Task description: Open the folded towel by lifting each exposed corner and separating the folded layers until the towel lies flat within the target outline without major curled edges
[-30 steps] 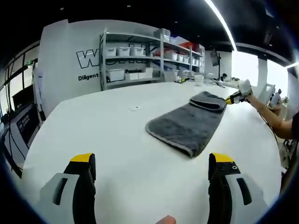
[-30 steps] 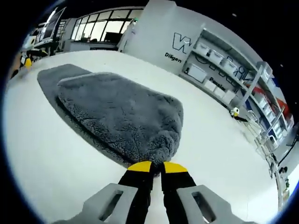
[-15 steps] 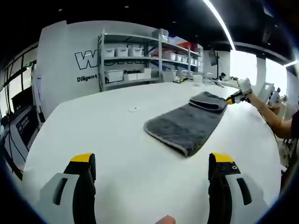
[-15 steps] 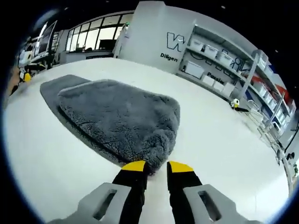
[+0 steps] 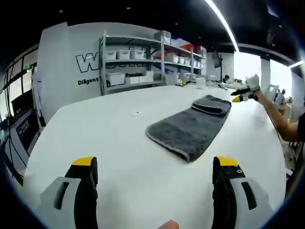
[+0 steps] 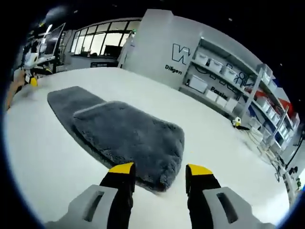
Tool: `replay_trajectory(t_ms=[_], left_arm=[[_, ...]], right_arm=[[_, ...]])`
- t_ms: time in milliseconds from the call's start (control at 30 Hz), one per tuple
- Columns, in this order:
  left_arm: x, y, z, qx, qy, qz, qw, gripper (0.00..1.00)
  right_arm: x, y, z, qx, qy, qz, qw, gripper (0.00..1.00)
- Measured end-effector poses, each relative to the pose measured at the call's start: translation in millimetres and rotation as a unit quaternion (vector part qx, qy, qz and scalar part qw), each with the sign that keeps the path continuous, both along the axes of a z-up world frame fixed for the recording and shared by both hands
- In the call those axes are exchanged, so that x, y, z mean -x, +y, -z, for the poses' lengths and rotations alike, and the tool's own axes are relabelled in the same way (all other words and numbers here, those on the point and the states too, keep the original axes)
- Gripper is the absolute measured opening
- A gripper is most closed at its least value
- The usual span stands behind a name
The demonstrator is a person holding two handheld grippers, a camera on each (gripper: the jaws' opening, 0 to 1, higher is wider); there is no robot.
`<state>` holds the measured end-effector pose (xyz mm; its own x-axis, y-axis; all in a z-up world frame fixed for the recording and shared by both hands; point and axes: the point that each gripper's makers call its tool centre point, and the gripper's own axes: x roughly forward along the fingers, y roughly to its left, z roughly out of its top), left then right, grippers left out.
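Note:
A grey towel (image 5: 188, 130) lies on the white table (image 5: 109, 143), stretched away from me, with its far end folded back over itself (image 5: 212, 104). My left gripper (image 5: 159, 168) is open low over the table, well short of the towel's near edge. Beyond the folded end, a person's arm holds my right gripper (image 5: 242, 94) in the air. In the right gripper view the folded layer (image 6: 131, 138) lies just ahead, with the single layer (image 6: 69, 101) past it. My right gripper (image 6: 159, 169) is open and holds nothing, its fingertips above the fold's near edge.
Metal shelves (image 5: 143, 59) with white bins stand against the lettered wall behind the table. A small flat item (image 5: 137, 113) lies on the table left of the towel. A small yellow and white object (image 6: 237, 123) sits near the table's far edge.
My right gripper was shut on the folded end of the towel; it has opened, let go and risen away. The fold now lies flat. My left gripper has stayed put.

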<state>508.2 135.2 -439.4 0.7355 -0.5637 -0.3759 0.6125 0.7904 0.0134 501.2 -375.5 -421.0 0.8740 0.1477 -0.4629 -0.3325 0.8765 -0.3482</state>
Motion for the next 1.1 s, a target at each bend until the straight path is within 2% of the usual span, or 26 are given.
replay_trajectory(t_ms=[167, 300, 333, 467, 567, 600, 667, 733, 900, 933, 1000, 1100], left_arm=[[0.8, -0.6, -0.3, -0.001, -0.001, 0.001, 1.0, 0.99], [1.5, -2.3, -2.2, 0.0, -0.003, 0.004, 1.0, 0.99], [1.4, -2.3, -2.3, 0.0, -0.003, 0.004, 1.0, 0.99], [1.4, -2.4, -3.4, 0.0, -0.004, 0.004, 1.0, 0.99], [2.2, -3.2, -5.1, 0.001, -0.006, 0.005, 1.0, 0.99], [2.3, -3.3, -5.2, 0.001, -0.007, 0.005, 1.0, 0.99], [2.9, -3.5, -6.3, 0.002, -0.008, 0.006, 1.0, 0.99], [3.0, -3.5, -7.5, 0.003, -0.009, 0.006, 0.9999, 0.99], [4.2, -4.5, -9.8, 0.005, -0.012, 0.008, 0.9999, 0.99], [4.0, -4.4, -10.0, 0.006, -0.012, 0.007, 0.9999, 0.99], [4.0, -4.1, -9.8, 0.006, -0.011, 0.007, 0.9999, 0.99], [3.9, -3.9, -9.3, 0.006, -0.01, 0.006, 0.9999, 0.99]], right_arm=[[3.8, 58.2, -15.8, 0.018, -0.015, -0.078, 0.9967, 0.47], [5.4, 107.0, -21.1, 0.045, -0.019, -0.143, 0.9886, 0.43], [5.4, 110.7, -21.3, 0.046, -0.019, -0.147, 0.9878, 0.42], [2.3, 145.8, -14.8, 0.062, -0.01, -0.187, 0.9803, 0.4], [-1.1, 165.9, 2.3, 0.075, 0.017, -0.217, 0.9732, 0.36], [-1.5, 167.6, 3.9, 0.077, 0.019, -0.219, 0.9725, 0.36], [-4.9, 173.2, 19.7, 0.105, 0.038, -0.225, 0.9679, 0.35], [-8.9, 174.3, 28.9, 0.131, 0.042, -0.225, 0.9647, 0.34], [-19.0, 176.9, 44.5, 0.146, 0.043, -0.224, 0.9627, 0.28], [-20.2, 175.6, 47.0, 0.153, 0.044, -0.222, 0.9619, 0.25], [-23.2, 172.4, 49.5, 0.183, 0.04, -0.23, 0.9551, 0.11], [-23.3, 174.6, 52.6, 0.192, 0.038, -0.237, 0.9514, 0.06]])
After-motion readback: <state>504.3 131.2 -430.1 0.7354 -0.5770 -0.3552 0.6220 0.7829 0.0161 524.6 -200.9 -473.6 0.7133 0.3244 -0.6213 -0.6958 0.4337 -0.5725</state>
